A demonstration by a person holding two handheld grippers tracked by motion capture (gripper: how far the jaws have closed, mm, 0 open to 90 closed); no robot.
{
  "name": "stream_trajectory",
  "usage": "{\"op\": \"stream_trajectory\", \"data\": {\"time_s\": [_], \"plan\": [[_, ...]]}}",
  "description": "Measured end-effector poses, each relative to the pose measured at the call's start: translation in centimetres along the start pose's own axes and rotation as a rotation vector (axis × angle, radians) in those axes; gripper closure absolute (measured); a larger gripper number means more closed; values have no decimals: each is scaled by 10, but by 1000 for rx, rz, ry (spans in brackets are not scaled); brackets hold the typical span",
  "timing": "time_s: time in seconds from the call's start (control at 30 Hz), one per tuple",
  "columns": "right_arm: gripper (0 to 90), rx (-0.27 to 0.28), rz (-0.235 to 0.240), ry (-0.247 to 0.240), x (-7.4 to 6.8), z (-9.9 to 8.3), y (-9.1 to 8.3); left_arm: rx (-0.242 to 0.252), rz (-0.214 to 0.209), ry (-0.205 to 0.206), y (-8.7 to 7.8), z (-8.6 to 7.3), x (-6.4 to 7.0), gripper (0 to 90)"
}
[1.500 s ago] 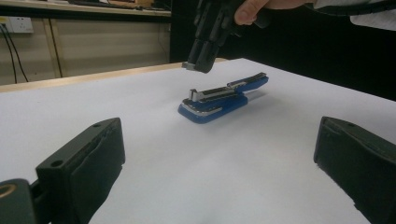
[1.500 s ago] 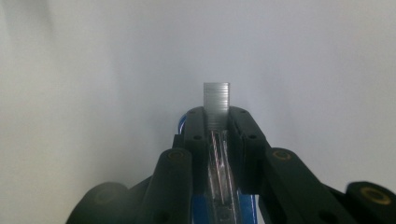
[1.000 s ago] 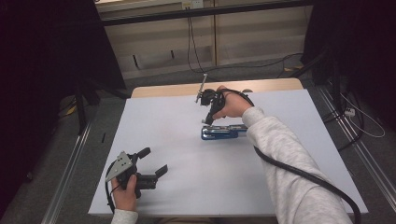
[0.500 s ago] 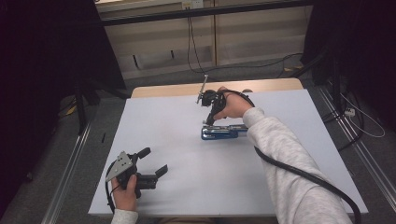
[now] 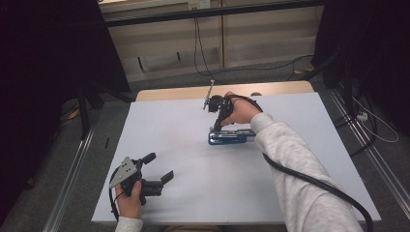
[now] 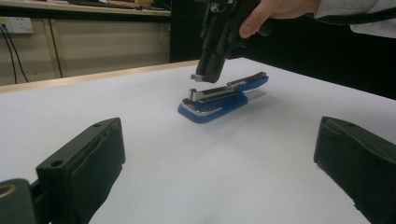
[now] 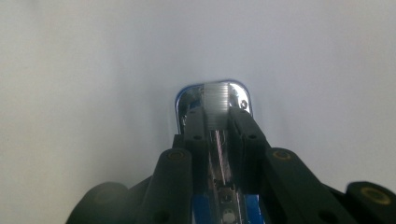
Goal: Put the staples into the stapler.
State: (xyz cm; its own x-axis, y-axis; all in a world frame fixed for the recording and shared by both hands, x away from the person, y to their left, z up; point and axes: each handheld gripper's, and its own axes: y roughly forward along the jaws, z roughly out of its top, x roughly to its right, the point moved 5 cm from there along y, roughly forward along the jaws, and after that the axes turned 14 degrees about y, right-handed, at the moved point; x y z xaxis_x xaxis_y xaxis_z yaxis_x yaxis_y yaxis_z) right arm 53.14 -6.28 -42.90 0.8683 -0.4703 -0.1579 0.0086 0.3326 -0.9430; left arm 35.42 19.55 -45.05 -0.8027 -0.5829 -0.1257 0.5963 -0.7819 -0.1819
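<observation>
Stapler (image 5: 231, 137) work is what the right hand is busy with: the blue stapler lies flat toward the far middle of the white table (image 5: 193, 203), its metal nose pointing to the person's left, well apart from the near edge. The right gripper (image 5: 216, 126) comes down on it steeply from above. In the right gripper view its 2 black jaws stand nearly together around the thin metal strip (image 7: 218, 158) that runs along the stapler's open top, so I judge them closed on that strip or within a hair of it; from the left gripper view the tips (image 6: 208, 74) seem to sit just above the raised metal arm, and I cannot tell for certain whether they touch.

The left gripper (image 5: 160, 170) rests on the near left of the table, jaws spread wide and holding nothing, aimed toward the stapler from a distance.

To do this step well, I would say the right gripper should keep centred on the strip and not drift to either blue side wall, since the channel is narrow and the grip is fine. A straight, slow move along the stapler's length looks safer than a twist, because the body is light and free on a smooth sheet and may slide or tip. If it does start to shift, the idle left gripper could come over and pin the blue base near its tail end.
</observation>
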Motion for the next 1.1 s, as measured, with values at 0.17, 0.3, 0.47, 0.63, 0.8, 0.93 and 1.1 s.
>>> {"op": "stream_trajectory", "data": {"time_s": [0.17, 0.3, 0.47, 0.63, 0.8, 0.93, 1.1], "plan": [[787, 0, 2, 8, 1, -2, 2, -1, 3, 2, 0, 0, 0, 20], [787, 2, 4, 5, 2, -3, 4, 6, 2, -7, 1, 0, 1, 20], [787, 1, 11, 5, 3, -6, 7, 5, -3, -5, 1, 0, 1, 20], [787, -3, 10, 1, 4, -6, 9, 6, 2, -6, 1, 0, 1, 20], [787, -3, 12, -5, 3, -7, 11, 5, -1, -2, 1, 0, 0, 20], [787, -12, 12, -2, 4, -8, 11, -7, -5, 1, 1, -1, 0, 20], [787, -10, 12, -14, 5, -8, 11, -6, 0, 3, 1, -1, 0, 20]]}}
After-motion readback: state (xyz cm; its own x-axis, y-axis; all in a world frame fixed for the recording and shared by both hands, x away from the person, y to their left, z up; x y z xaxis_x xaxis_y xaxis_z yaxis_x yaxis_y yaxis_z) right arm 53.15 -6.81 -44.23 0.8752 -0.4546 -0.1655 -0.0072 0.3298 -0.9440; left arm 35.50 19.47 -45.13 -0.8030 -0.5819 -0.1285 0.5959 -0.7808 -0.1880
